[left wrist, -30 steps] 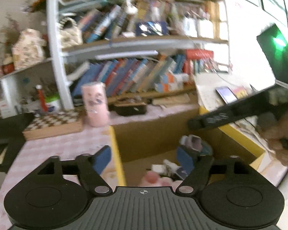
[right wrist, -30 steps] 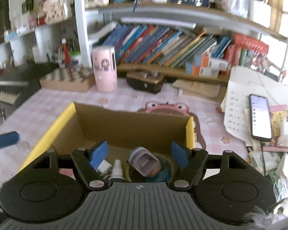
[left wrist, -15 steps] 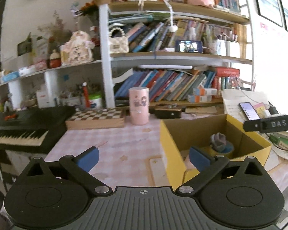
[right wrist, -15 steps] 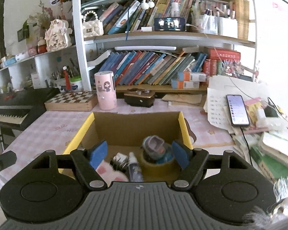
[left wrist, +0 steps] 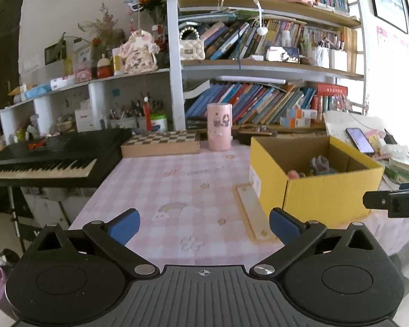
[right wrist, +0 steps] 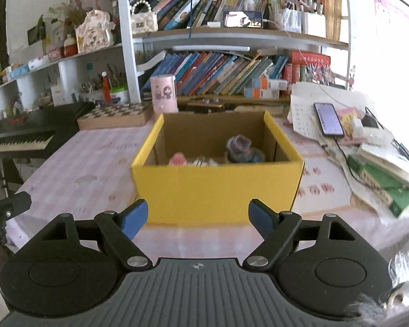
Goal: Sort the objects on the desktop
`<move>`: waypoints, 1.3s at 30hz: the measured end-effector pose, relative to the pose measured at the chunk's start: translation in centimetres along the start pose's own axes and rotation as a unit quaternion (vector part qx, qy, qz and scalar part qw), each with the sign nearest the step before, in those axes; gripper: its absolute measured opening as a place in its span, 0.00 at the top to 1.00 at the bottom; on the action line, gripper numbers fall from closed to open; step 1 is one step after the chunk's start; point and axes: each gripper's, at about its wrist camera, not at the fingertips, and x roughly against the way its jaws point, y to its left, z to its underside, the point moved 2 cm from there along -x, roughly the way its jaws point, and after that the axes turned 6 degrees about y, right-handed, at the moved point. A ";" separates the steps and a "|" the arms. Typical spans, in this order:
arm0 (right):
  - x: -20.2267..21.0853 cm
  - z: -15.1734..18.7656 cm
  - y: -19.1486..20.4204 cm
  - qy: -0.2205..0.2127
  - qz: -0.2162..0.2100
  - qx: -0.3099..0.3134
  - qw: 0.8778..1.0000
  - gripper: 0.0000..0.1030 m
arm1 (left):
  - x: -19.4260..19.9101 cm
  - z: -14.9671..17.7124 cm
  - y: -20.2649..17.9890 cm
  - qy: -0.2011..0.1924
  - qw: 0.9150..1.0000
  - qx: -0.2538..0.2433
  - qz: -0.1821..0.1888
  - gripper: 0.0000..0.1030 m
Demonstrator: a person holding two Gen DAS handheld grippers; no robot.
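Both claws have pulled back from the yellow box (right wrist: 218, 188). The right claw (right wrist: 197, 216) gapes wide and empty just before it; the left claw (left wrist: 204, 226), equally wide, hangs over the pink-checked worktop (left wrist: 177, 179), box ahead-right, holding small items.

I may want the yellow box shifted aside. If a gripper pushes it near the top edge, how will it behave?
The yellow box looks like thin cardboard, so its wall would probably flex. It holds only a few small things, so it is likely light and should slide on the pink tablecloth. Its wide base makes tipping unlikely.
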 end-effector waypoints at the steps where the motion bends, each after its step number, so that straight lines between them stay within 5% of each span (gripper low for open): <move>1: 0.4 0.6 0.4 0.001 0.002 -0.001 1.000 0.22 | 0.4 0.4 0.2 0.002 1.000 -0.001 -0.001 0.01; 20: 4.4 7.4 6.8 0.034 0.002 -0.005 0.999 0.20 | 4.1 4.6 3.2 0.028 1.000 -0.006 0.002 0.01; 39: 5.5 8.9 7.8 0.053 0.004 -0.013 0.999 0.14 | 4.7 6.2 4.6 0.058 0.998 0.016 0.000 0.00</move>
